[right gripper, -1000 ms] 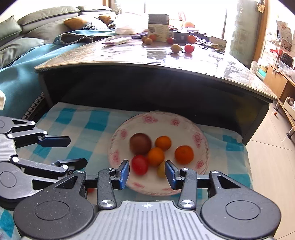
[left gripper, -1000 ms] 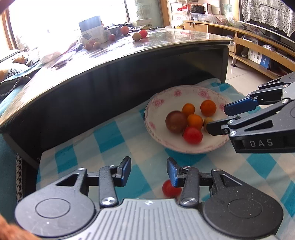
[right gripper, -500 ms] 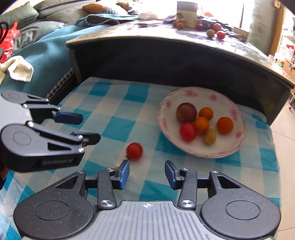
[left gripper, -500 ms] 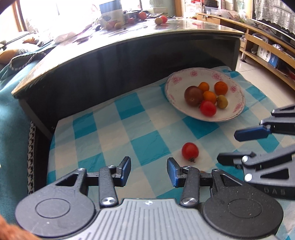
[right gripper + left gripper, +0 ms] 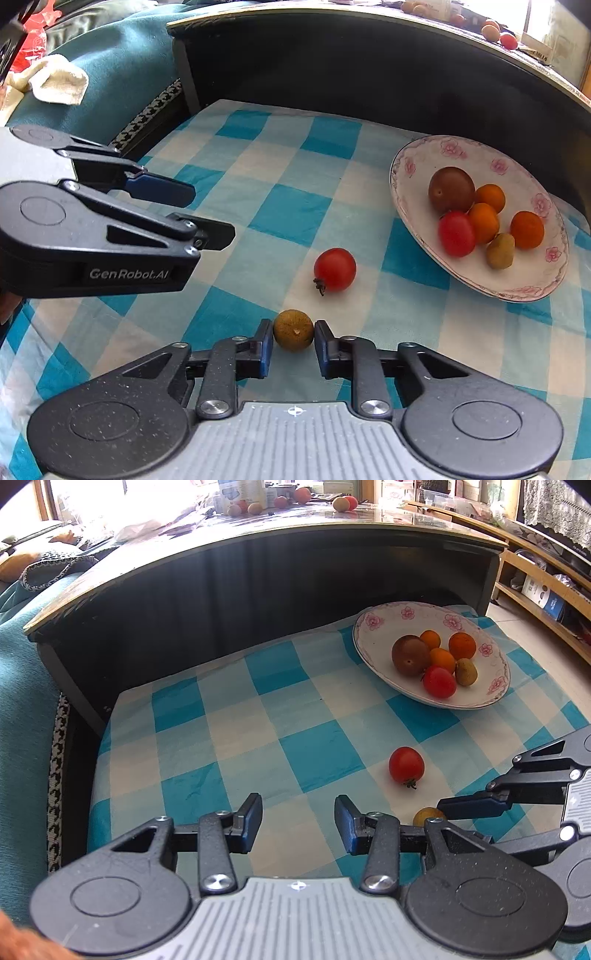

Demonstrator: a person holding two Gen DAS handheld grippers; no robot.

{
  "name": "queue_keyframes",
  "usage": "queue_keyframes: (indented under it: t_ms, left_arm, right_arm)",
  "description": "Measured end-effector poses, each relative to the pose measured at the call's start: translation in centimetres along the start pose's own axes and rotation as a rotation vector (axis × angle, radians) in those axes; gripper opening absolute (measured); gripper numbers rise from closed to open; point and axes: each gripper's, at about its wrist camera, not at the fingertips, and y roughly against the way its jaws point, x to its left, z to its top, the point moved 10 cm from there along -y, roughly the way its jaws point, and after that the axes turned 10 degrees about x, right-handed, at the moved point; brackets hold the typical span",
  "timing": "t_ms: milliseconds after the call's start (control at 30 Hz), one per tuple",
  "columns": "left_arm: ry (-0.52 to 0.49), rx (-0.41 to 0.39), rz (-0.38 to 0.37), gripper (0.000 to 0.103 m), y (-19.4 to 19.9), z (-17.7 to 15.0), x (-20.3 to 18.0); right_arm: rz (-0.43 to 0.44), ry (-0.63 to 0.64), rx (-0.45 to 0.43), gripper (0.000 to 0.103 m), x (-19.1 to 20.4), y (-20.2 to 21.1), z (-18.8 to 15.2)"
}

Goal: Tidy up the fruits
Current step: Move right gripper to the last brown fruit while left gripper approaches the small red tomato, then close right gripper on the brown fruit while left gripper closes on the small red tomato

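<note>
Right gripper (image 5: 293, 345) pinching small brownish-yellow round fruit (image 5: 293, 329) on the checked blue cloth (image 5: 280, 177) (bound, presumably, for the floral white plate (image 5: 408, 206)); left gripper (image 5: 298, 821) spread, idle.

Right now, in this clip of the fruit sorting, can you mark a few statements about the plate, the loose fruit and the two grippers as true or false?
1. The white floral-rimmed plate holds six fruits. True.
2. The small brown-yellow round fruit sits between the right gripper fingers. True.
3. The loose red cherry tomato lies inside the plate. False: it lies on the blue checked cloth, apart from the plate.
4. The left gripper is shut on a fruit. False: its fingers are open with nothing between them.
5. The plate's fruits are all orange. False: one is dark brown, one red, one yellowish.
</note>
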Motion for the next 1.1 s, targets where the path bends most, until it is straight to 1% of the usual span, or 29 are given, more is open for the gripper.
queue_keyframes:
  t_ms: [200,300,433,633,767,900,1000,1100]
  left_arm:
    - [-0.027,-0.004,-0.050,0.052,-0.5,0.3,-1.6]
    - [-0.054,-0.011,-0.088,0.052,-0.9,0.6,-3.2]
    - [-0.084,-0.023,-0.116,0.052,-1.6,1.3,-5.1]
    - [-0.104,-0.029,-0.109,0.052,-2.9,2.0,-6.7]
    - [-0.109,-0.038,-0.124,0.053,-3.6,2.2,-7.5]
    - [-0.122,-0.042,-0.129,0.052,-4.2,2.3,-8.2]
    - [-0.128,-0.053,-0.131,0.050,-4.5,2.6,-8.5]
    - [-0.116,-0.062,-0.136,0.045,-4.6,2.9,-8.5]
  right_arm:
    - [0.021,-0.022,0.009,0.017,-0.7,0.6,-0.7]
    - [0.015,-0.047,-0.005,0.017,-1.8,1.6,-1.2]
    - [0.007,-0.084,-0.026,0.017,-3.6,2.7,-1.8]
    - [-0.004,-0.121,-0.018,0.017,-5.8,2.8,-3.2]
    - [-0.009,-0.132,-0.007,0.018,-6.7,2.7,-4.0]
    - [-0.014,-0.144,-0.004,0.018,-7.3,2.4,-4.0]
    - [-0.015,-0.150,-0.005,0.018,-7.6,2.5,-4.1]
    - [-0.017,-0.159,-0.001,0.018,-8.0,2.4,-4.3]
